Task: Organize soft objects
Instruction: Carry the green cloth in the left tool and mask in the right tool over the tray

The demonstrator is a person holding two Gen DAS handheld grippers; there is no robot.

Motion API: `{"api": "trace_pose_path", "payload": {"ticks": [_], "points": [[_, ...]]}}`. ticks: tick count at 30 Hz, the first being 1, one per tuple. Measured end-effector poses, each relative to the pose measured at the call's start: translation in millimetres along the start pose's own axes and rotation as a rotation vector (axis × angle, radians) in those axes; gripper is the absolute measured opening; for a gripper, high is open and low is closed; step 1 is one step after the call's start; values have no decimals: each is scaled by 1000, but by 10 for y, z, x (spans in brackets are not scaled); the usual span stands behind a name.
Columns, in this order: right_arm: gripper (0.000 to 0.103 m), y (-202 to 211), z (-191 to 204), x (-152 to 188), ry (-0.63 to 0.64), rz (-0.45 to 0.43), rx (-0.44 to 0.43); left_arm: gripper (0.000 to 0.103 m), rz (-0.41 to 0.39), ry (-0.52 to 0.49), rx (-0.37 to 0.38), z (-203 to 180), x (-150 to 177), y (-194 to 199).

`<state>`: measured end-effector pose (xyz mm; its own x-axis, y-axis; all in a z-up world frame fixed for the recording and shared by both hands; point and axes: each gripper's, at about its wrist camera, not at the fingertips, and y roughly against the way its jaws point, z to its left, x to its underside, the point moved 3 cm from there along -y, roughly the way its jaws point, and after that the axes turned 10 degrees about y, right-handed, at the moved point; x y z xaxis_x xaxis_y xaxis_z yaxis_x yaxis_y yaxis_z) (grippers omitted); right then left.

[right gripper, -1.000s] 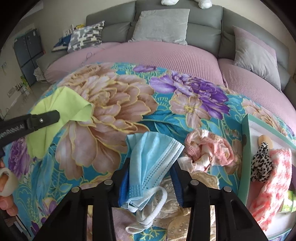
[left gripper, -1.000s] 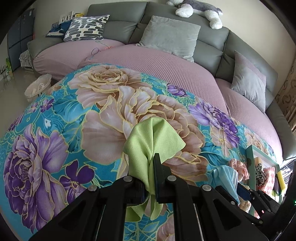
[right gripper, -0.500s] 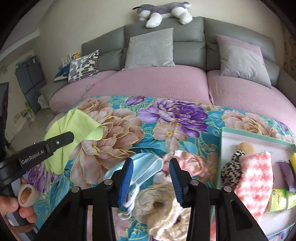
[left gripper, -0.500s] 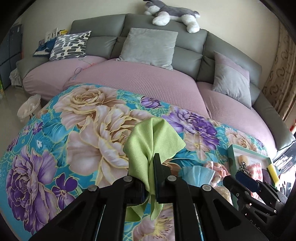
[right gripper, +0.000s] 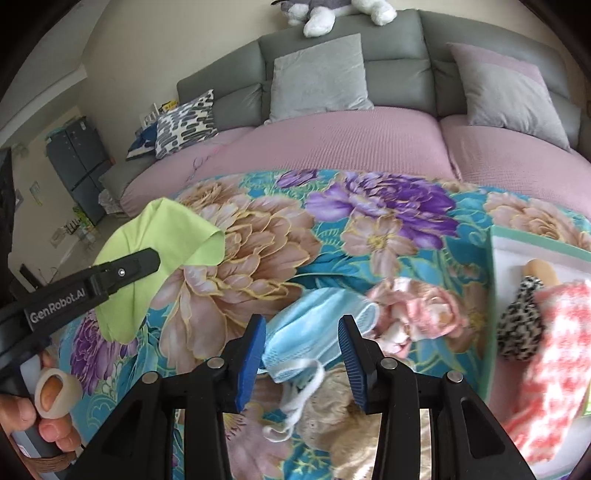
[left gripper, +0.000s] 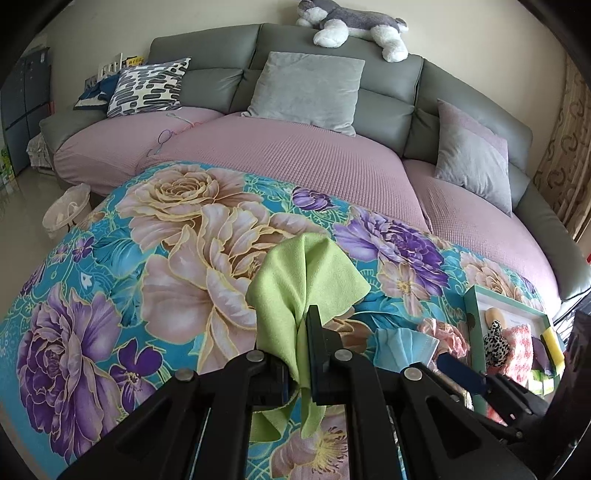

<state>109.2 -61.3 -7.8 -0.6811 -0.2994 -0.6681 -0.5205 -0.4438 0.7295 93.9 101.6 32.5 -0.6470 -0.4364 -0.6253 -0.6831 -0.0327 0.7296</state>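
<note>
A curved grey sofa (left gripper: 388, 88) with mauve knit seat covers fills the far side in both views, carrying 2 plain grey cushions (left gripper: 306, 90) and 1 black-and-white patterned cushion (left gripper: 147, 86); the plush husky (left gripper: 354, 27) shows whole only in the left wrist view, the right cutting it at the top edge. Near it spreads 1 glossy floral cloth (left gripper: 110, 288), teal with big pink and purple blooms.

Only the left wrist view shows the white mesh bin (left gripper: 66, 212) on the floor at left. Only the right wrist view shows the beige crocheted piece (right gripper: 343, 410) lying just near the blue face mask (right gripper: 317, 328).

At right sits 1 green-rimmed tray (right gripper: 493, 295) holding a fuzzy pink-and-white sock (right gripper: 550, 350) and a leopard-print scrunchie (right gripper: 521, 328). A pink ruffled cloth (right gripper: 417, 310) lies between tray and mask.

The left gripper (left gripper: 304, 369) is clamped tight on 1 lime-green microfibre cloth (left gripper: 306, 277), held up off the floral cloth, its folds draping both ways. The right gripper (right gripper: 303, 354) stands wide apart with ridged blue pads (right gripper: 253, 354), holding nothing; the pleated mask lies between the fingers, white ear loops trailing near.
</note>
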Motion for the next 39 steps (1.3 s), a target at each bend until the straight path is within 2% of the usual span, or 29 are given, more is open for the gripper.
{"api": "trace_pose_path", "payload": {"ticks": [7,12,15,19,23,28,34,39], "points": [[43,-182,125,52,16,48,-7,8,21,30,-1,114,7,-57],[16,-345,180,100,48,96,24,8,36,41,2,151,17,-103],[11,-419,147,138,29,112,24,8,51,43,0,162,35,-148],[10,-429,103,146,-1,104,-11,8,60,48,-5,175,47,-182],[10,-277,14,83,-89,27,-128,8,47,50,-2,169,34,-151],[10,-84,-39,-2,-146,-48,-203,8,17,45,11,121,-2,-53],[10,304,-158,-128,-175,-171,-226,8,-30,14,59,-58,-53,122],[10,742,-314,-191,-178,-278,-173,8,-65,-20,105,-300,-70,245]]}}
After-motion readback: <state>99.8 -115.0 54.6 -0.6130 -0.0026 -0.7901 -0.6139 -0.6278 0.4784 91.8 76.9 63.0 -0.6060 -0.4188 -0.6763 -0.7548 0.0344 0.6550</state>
